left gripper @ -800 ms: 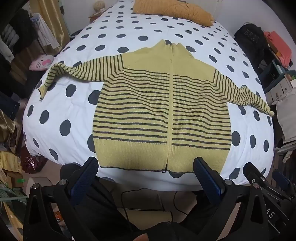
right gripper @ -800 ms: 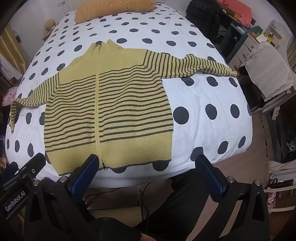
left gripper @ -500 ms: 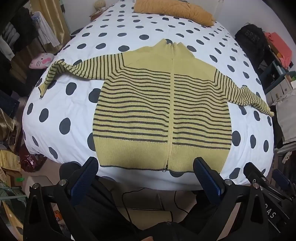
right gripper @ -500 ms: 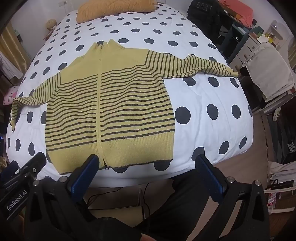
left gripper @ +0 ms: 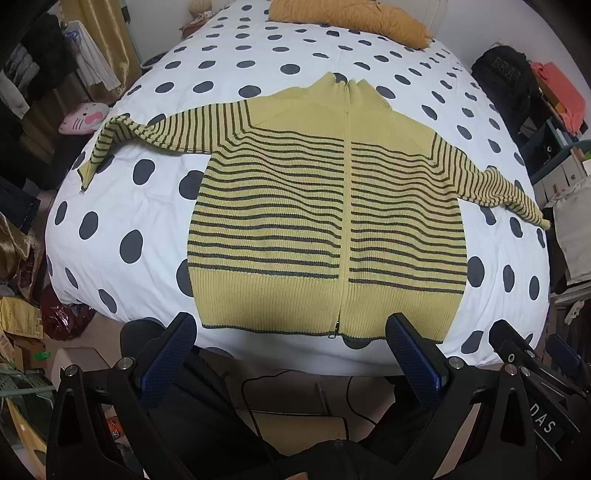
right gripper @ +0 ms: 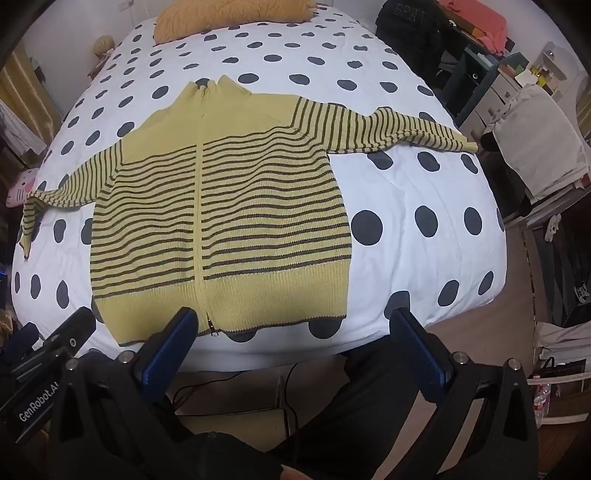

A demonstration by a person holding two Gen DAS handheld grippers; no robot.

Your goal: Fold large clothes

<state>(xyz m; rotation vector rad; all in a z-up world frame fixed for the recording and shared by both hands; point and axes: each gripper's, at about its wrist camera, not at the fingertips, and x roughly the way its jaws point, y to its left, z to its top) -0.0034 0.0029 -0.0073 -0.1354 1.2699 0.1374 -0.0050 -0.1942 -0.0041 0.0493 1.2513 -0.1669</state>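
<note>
Yellow knit with dark stripes, the zip-up sweater (left gripper: 332, 206) lay flat and face-up on the polka-dot bedspread (left gripper: 140, 206), its zipper closed down the middle and its collar toward the head of the bed. Both sleeves were spread sideways: the 1 on the left reached the left edge of the mattress and drooped over it, the 1 on the right ran out to the right edge. The ribbed hem sat just short of the foot edge, with a narrow strip of white cover showing below it.

From where I stood, the left gripper (left gripper: 291, 328) was held level at the foot of the bed, pointing along the sweater, its 2 blue-padded fingers (left gripper: 168, 354) spread wide apart and holding nothing. Its tips hovered just off the hem, 1 near the lower left corner, the other near the lower right, and I could not tell if either touched the fabric. The right gripper (right gripper: 291, 328) was held alongside it in the same pose, fingers (right gripper: 417, 350) parted wide and empty, 1 tip close to the zipper pull, the other over bare bedspread past the hem's right corner.

An orange pillow (left gripper: 351, 16) lay at the head. Bare cover ran along both sides of the sweater body. Furniture and clothes crowded the right side of the bed; a pink cat cushion (left gripper: 83, 118) sat off the left side.
</note>
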